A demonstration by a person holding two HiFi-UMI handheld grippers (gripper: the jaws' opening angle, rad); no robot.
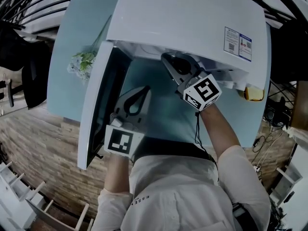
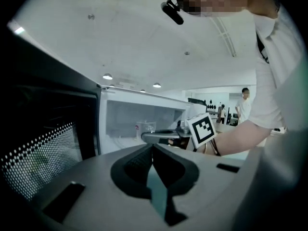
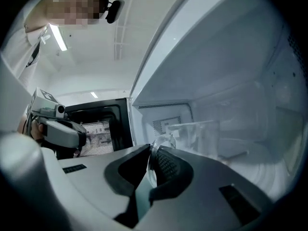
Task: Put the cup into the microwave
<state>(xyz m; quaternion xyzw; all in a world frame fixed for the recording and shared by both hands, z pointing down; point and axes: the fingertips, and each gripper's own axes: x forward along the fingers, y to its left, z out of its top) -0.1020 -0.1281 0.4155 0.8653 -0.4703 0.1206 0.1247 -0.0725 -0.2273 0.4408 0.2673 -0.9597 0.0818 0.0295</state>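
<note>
The white microwave [image 1: 192, 18] stands on a light blue table, its dark-windowed door [image 1: 103, 105] swung open to the left. My right gripper [image 1: 180, 66] reaches into the cavity. In the right gripper view it [image 3: 153, 158] is shut on the handle of a clear glass cup [image 3: 202, 138], which sits inside the white cavity above the turntable; I cannot tell if it rests on it. My left gripper [image 1: 137, 97] hovers by the open door, shut with nothing held [image 2: 152, 150]. From there the cup [image 2: 144, 128] and the right gripper [image 2: 168, 136] show in the cavity.
A bunch of pale flowers [image 1: 83, 61] lies on the table [image 1: 159, 114] behind the door. A yellow object [image 1: 253, 94] sits at the microwave's right side. Wooden floor runs to the left. A person [image 2: 244, 105] stands far off in the room.
</note>
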